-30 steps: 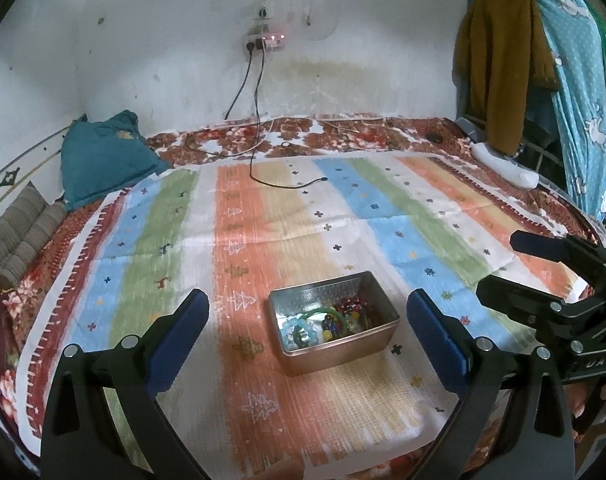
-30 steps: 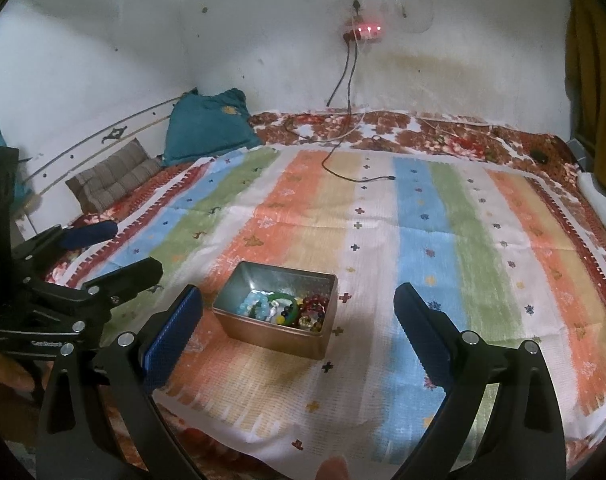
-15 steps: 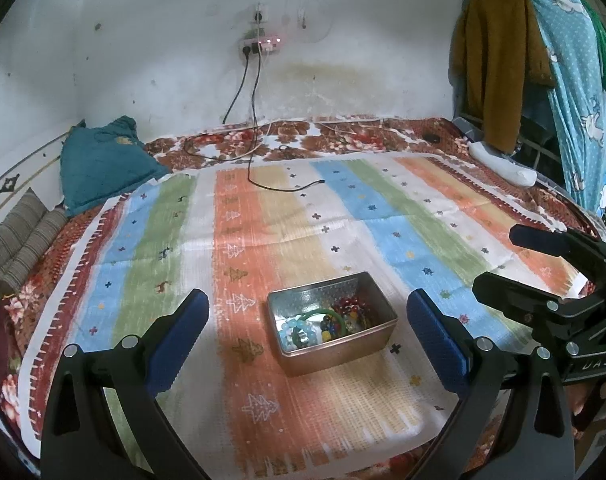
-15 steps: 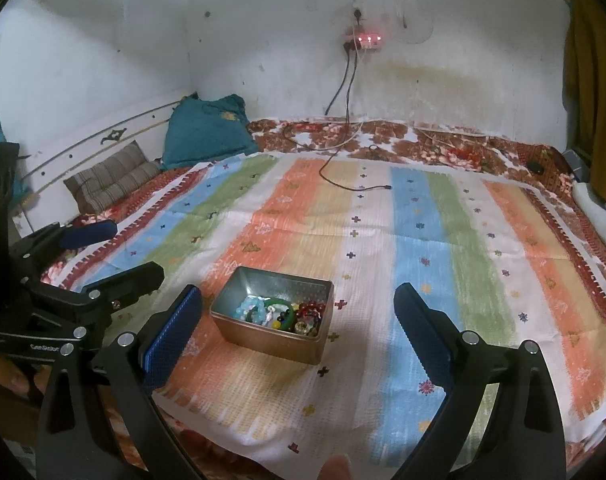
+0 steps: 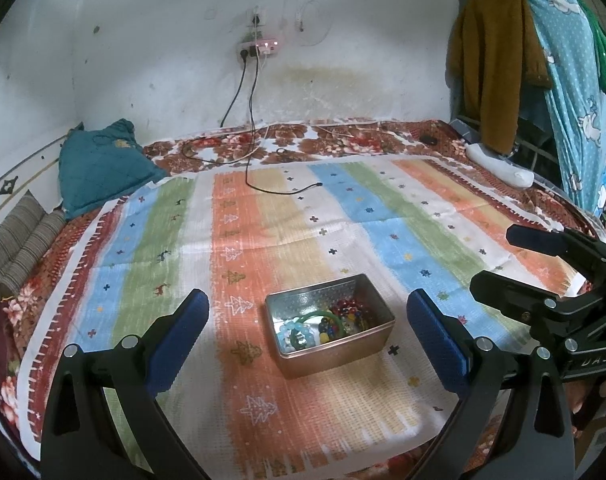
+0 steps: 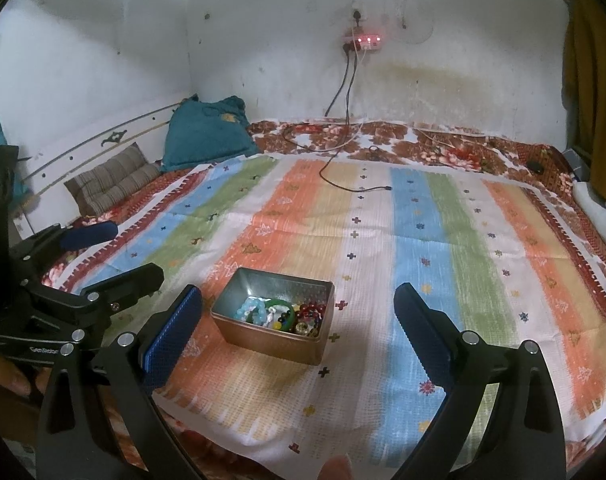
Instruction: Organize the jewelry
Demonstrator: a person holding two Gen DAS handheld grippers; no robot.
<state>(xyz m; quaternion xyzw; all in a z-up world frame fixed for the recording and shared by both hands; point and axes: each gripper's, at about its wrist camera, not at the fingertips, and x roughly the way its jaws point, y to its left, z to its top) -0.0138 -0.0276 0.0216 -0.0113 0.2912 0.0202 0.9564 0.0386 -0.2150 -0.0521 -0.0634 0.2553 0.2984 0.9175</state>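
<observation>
An open metal tin (image 5: 377,338) (image 6: 263,342) stands on a striped cloth near the bed's front edge. It holds jewelry: a green bangle (image 5: 323,315) (image 6: 281,307), light blue beads (image 5: 293,330) (image 6: 249,310), red beads (image 5: 345,307) (image 6: 311,312) and other coloured pieces. My left gripper (image 5: 307,330) is open and empty, held above and short of the tin; it shows at the left of the right wrist view (image 6: 103,256). My right gripper (image 6: 299,328) is open and empty, also short of the tin; it shows at the right of the left wrist view (image 5: 515,260).
The striped cloth (image 5: 263,232) covers a floral bedspread. A black cable (image 5: 255,176) runs from a wall socket onto the cloth. A teal cushion (image 5: 99,164) and a striped pillow (image 5: 19,244) lie at the left. Clothes (image 5: 499,60) hang at the right.
Both views have tilted up slightly, so the tin sits a little lower in frame. Both grippers stay open and empty.
</observation>
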